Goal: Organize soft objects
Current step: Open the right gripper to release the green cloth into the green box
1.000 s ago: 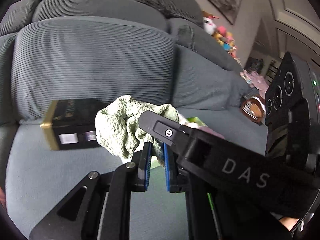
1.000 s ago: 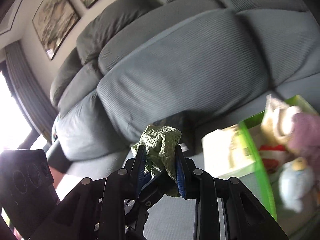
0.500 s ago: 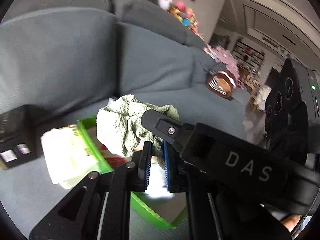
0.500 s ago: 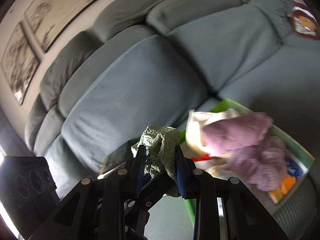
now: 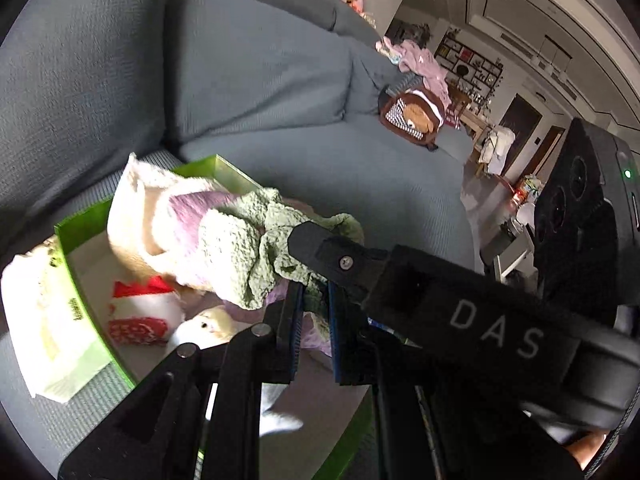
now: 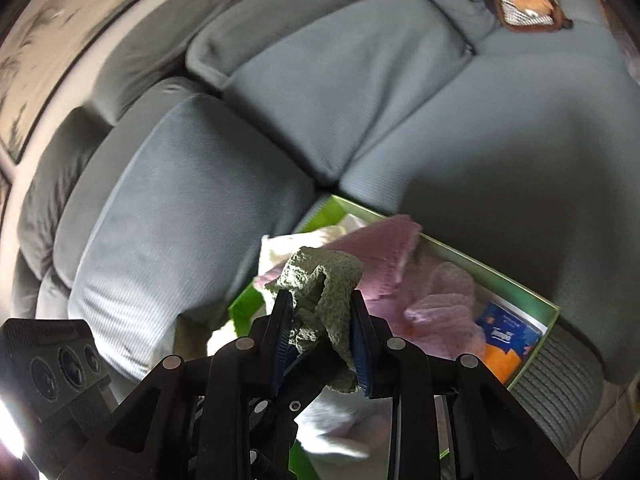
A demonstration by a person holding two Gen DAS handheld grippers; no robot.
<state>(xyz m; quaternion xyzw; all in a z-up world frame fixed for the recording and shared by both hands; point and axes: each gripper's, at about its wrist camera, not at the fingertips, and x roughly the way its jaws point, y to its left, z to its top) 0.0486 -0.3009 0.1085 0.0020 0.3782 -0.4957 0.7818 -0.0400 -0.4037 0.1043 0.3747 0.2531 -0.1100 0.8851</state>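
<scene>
Both grippers clamp the same crumpled green knitted cloth (image 5: 240,256), held above the green box (image 5: 80,224) that sits on the grey sofa (image 5: 248,64). The left gripper (image 5: 314,312) has its blue pads closed tight on a fold of the cloth, which bunches up toward 11 o'clock from the fingertips. The right gripper (image 6: 320,320) pinches a thicker wad of the same cloth between its pads — its jaws closed on the bundle, with the fabric standing up from the fingertips at 12 o'clock.

In the right wrist view the box lies from 12 to 3 o'clock of the fingertips, against the foot of the sofa's back cushions. It holds a pink towel (image 6: 380,256), a cream cloth (image 5: 136,200), a red-and-white soft toy (image 5: 140,316) and a blue-and-orange packet (image 6: 508,336). A white pack of tissues (image 5: 44,320) lies just outside the box wall, at 9 o'clock in the left view. Farther along the sofa seat — well apart from the box — rests a brown plush cushion (image 5: 412,114).
</scene>
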